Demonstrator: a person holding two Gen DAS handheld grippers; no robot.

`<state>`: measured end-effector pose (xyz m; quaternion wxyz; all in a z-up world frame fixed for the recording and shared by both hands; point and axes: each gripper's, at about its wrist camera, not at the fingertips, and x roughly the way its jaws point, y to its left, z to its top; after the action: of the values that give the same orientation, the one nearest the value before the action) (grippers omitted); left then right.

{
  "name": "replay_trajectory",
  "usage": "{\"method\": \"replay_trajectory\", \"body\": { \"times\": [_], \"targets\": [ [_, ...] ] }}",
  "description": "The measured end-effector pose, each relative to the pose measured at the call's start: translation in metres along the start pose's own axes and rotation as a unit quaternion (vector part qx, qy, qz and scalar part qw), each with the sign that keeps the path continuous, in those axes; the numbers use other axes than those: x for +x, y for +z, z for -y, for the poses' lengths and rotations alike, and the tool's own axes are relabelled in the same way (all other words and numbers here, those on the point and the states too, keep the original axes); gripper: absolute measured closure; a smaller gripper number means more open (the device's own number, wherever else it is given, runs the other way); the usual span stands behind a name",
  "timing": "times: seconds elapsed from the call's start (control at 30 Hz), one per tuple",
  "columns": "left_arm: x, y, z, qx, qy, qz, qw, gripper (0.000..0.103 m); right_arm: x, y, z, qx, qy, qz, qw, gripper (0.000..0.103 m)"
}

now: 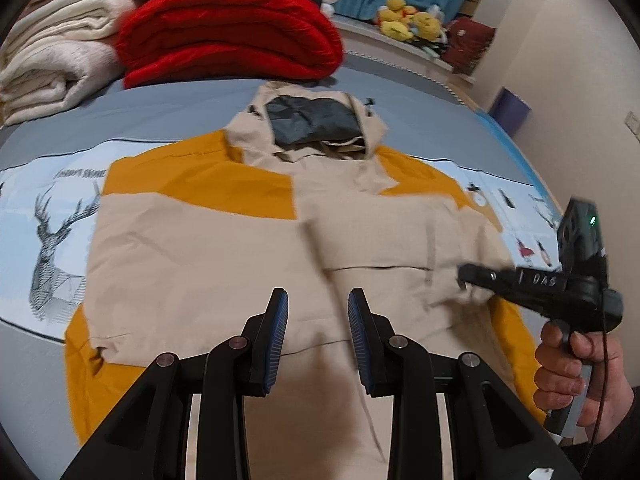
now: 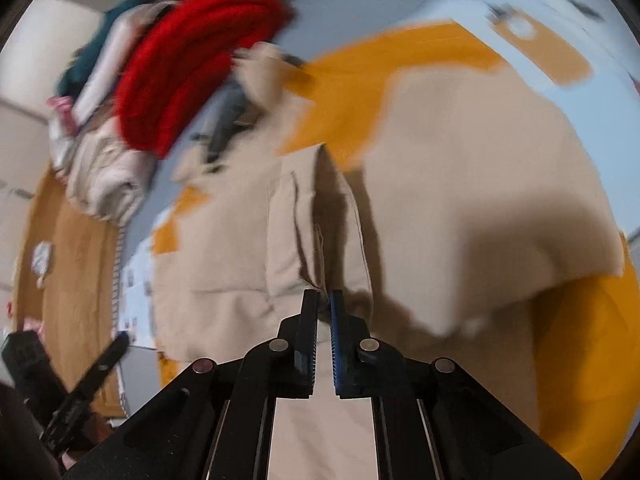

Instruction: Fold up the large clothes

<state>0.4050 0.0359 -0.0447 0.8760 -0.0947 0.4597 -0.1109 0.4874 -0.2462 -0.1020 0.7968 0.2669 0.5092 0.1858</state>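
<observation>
The jacket [image 1: 256, 248] hem runs under the left gripper [image 1: 317, 320], out of frame; the right wrist view smears the red blanket [image 2: 192, 64].

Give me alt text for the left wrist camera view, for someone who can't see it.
A beige and orange jacket lies spread on a bed, the open left gripper hovering above it. The right gripper pinches its right side; folded blankets sit behind.

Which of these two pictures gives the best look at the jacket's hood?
The left wrist view. There the hood lies sharp and whole at the top of the beige and orange jacket, its dark lining facing up. The right wrist view is motion-blurred and tilted, so the hood is only a smeared beige shape beside the red blanket.
</observation>
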Motion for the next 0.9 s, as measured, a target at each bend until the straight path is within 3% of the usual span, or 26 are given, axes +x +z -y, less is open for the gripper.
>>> {"method": "replay_trajectory", "body": {
  "times": [0.17, 0.23, 0.3, 0.4, 0.5, 0.53, 0.57, 0.6, 0.73, 0.9],
  "targets": [
    [0.003, -0.006, 0.024, 0.023, -0.067, -0.008, 0.9974, 0.073, -0.013, -0.011, -0.047, -0.051, 0.111, 0.012, 0.992, 0.103],
    [0.006, -0.009, 0.036, 0.04, -0.084, -0.016, 0.9955, 0.059, -0.013, -0.019, -0.063, -0.072, 0.137, 0.008, 0.988, 0.103],
    [0.01, -0.014, 0.05, 0.065, -0.087, -0.022, 0.9939, 0.055, -0.01, -0.026, -0.077, -0.091, 0.151, 0.0, 0.984, 0.103],
    [0.017, -0.019, 0.058, 0.082, -0.059, -0.028, 0.9945, 0.055, -0.008, -0.03, -0.086, -0.112, 0.121, 0.007, 0.986, 0.102],
    [0.023, -0.019, 0.051, 0.066, -0.048, -0.035, 0.996, 0.055, -0.012, -0.024, -0.07, -0.104, 0.035, 0.033, 0.993, 0.094],
    [0.024, -0.018, 0.046, 0.057, -0.045, -0.036, 0.9967, 0.056, -0.01, -0.021, -0.059, -0.086, 0.002, 0.037, 0.996, 0.08],
    [0.024, -0.017, 0.043, 0.05, -0.044, -0.036, 0.9971, 0.056, -0.008, -0.018, -0.045, -0.059, -0.019, 0.035, 0.998, 0.058],
    [0.025, -0.017, 0.04, 0.045, -0.042, -0.036, 0.9974, 0.056, -0.006, -0.016, -0.034, -0.036, -0.025, 0.032, 0.999, 0.05],
    [0.027, -0.015, 0.036, 0.038, -0.036, -0.035, 0.998, 0.056, 0.017, -0.013, 0.011, 0.061, -0.028, -0.016, 0.998, 0.048],
    [0.03, -0.016, 0.039, 0.046, -0.039, -0.038, 0.9974, 0.056, 0.036, -0.018, 0.031, 0.107, 0.001, -0.039, 0.994, 0.049]
  ]
}}
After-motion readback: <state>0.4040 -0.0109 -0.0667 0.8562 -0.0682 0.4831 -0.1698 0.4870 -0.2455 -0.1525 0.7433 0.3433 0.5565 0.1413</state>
